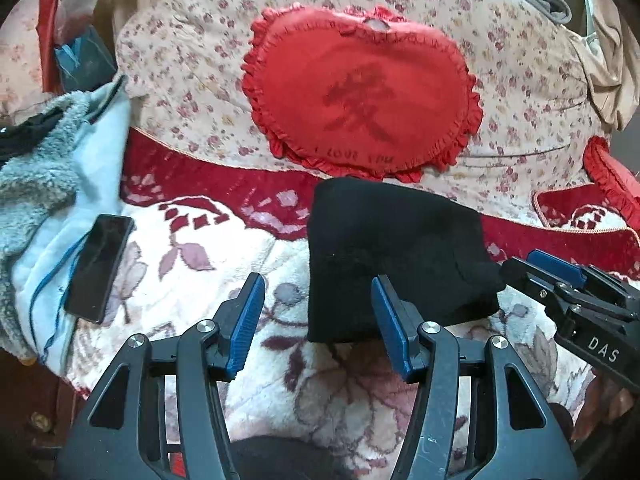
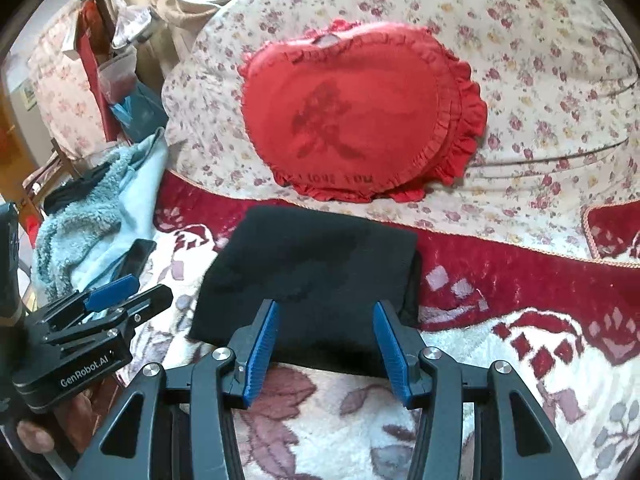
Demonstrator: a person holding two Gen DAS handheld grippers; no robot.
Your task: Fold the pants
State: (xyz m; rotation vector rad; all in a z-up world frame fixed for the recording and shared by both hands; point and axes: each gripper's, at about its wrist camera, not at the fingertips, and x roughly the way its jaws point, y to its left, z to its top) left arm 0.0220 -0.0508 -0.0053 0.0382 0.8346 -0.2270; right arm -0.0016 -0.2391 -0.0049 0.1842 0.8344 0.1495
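The black pants [image 1: 384, 248] lie folded into a compact rectangle on the flowered blanket [image 1: 192, 276], just in front of the red border. In the right wrist view the black pants [image 2: 308, 276] fill the middle. My left gripper [image 1: 318, 294] is open above the blanket at the fold's near left corner, nothing between its blue pads. My right gripper [image 2: 326, 322] is open over the fold's near edge, holding nothing. In the left wrist view my right gripper [image 1: 536, 266] shows at the right edge; in the right wrist view my left gripper [image 2: 120, 292] shows at the left.
A red heart-shaped cushion [image 1: 360, 96] leans on a floral pillow [image 1: 520, 92] behind the pants. A light blue fleece garment [image 1: 52, 184] lies left with a dark phone [image 1: 100, 262] and a blue cord on it. A person's fingers [image 2: 34, 438] show at lower left.
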